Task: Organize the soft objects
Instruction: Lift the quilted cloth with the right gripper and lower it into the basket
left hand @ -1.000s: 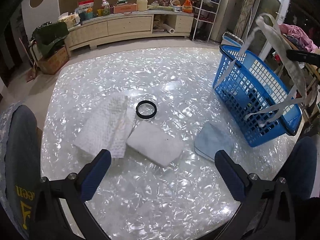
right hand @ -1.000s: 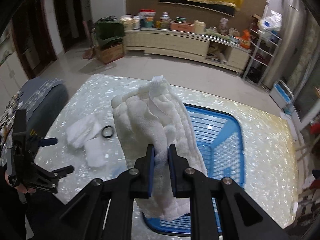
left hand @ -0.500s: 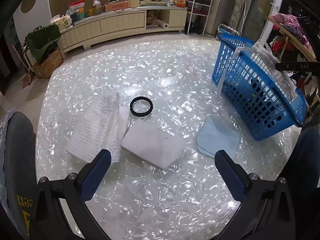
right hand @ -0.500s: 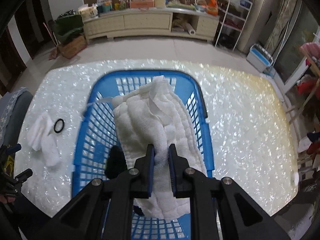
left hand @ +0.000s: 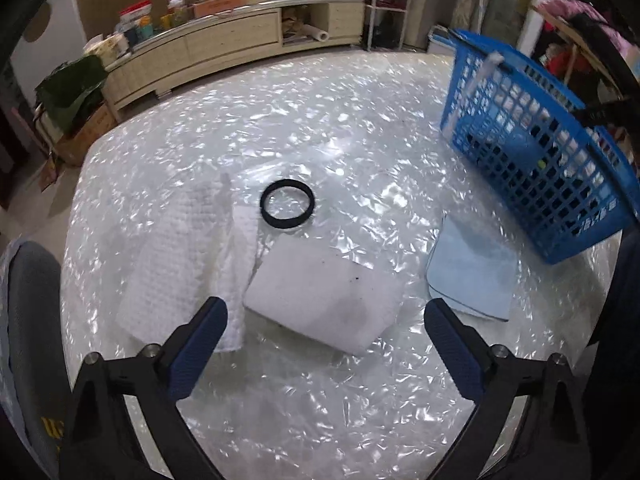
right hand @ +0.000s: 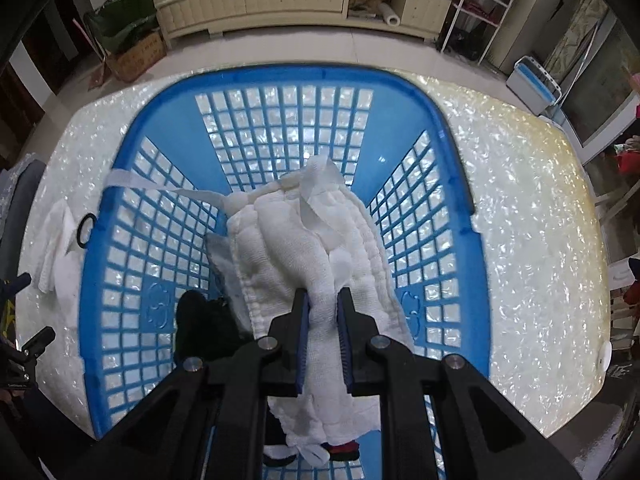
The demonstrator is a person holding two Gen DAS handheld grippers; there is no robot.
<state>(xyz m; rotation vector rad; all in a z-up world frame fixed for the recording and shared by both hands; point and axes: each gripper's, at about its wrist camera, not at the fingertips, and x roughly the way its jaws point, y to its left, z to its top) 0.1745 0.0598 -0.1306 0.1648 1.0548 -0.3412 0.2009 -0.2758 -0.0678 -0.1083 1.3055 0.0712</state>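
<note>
My right gripper (right hand: pixel 323 296) is shut on a white quilted cloth (right hand: pixel 304 240) that hangs down inside the blue basket (right hand: pixel 460 152); one of its straps (right hand: pixel 132 182) trails over the left rim. Under it lie a black item (right hand: pixel 200 320) and a grey cloth (right hand: pixel 220 256). My left gripper (left hand: pixel 325 306) hovers over the table with its jaws wide and closing, gripping nothing. Just beyond its fingertips is a folded white pad (left hand: pixel 320 276). A white quilted cloth (left hand: pixel 180 256) lies to its left, a black ring (left hand: pixel 287 209) behind it, a light blue cloth (left hand: pixel 472 268) to its right.
The pearly white table (left hand: pixel 320 140) carries the blue basket (left hand: pixel 532 160) at its right side. A grey chair back (left hand: pixel 28 320) stands at the near left. Beyond the table are a long low cabinet (left hand: pixel 224 44) loaded with items and a wire shelf rack (left hand: pixel 384 4).
The right gripper has come down, carrying the white cloth from above the basket into it. The left gripper has sunk closer to the folded white pad.
</note>
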